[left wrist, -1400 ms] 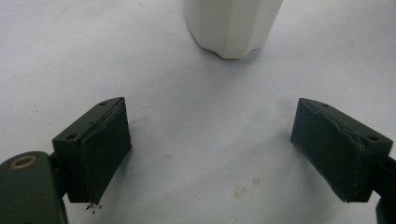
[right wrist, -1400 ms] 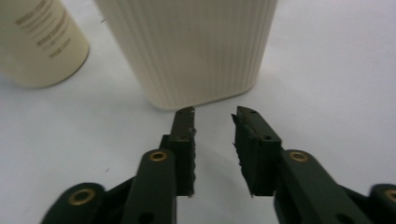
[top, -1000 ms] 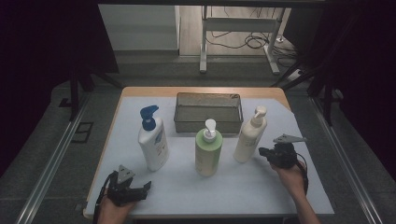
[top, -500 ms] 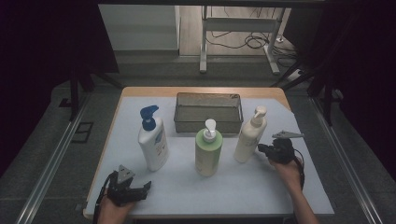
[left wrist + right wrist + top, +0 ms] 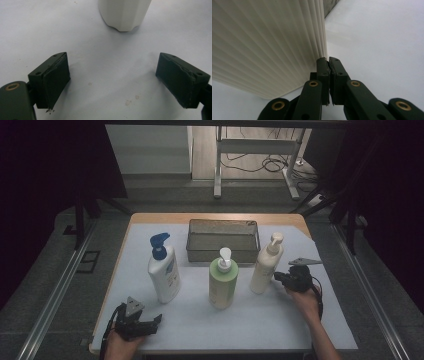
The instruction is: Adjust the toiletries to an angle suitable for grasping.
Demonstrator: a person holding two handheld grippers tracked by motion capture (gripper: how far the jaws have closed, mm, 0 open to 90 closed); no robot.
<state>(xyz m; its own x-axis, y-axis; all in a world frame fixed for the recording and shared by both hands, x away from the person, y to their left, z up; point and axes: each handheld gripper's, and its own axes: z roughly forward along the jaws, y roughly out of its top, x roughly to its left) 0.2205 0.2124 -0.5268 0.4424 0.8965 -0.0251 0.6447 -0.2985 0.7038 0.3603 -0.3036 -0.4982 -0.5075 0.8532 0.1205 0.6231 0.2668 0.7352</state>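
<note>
Three pump bottles stand in a row on the white table cover: a white one with a blue pump (image 5: 163,272), a green one (image 5: 223,284) and a ribbed cream one (image 5: 264,266). My right gripper (image 5: 277,277) is shut with nothing in it, and its tips lie at the cream bottle's right side, low on its body. In the right gripper view the closed jaws (image 5: 328,60) sit right against the ribbed cream bottle (image 5: 267,42). My left gripper (image 5: 153,323) rests open near the front left edge. Between its jaws (image 5: 112,77) is bare table, with a white bottle's base (image 5: 123,15) farther ahead.
A grey mesh basket (image 5: 223,222) stands behind the bottles at the table's middle back; its corner (image 5: 330,4) shows beyond the cream bottle. The white table cover (image 5: 250,320) lies bare in front of the bottles. Dark floor and rails flank the table.
My right gripper has crept a little to the left, closer to the cream bottle. The left gripper and the bottles have stayed put.
</note>
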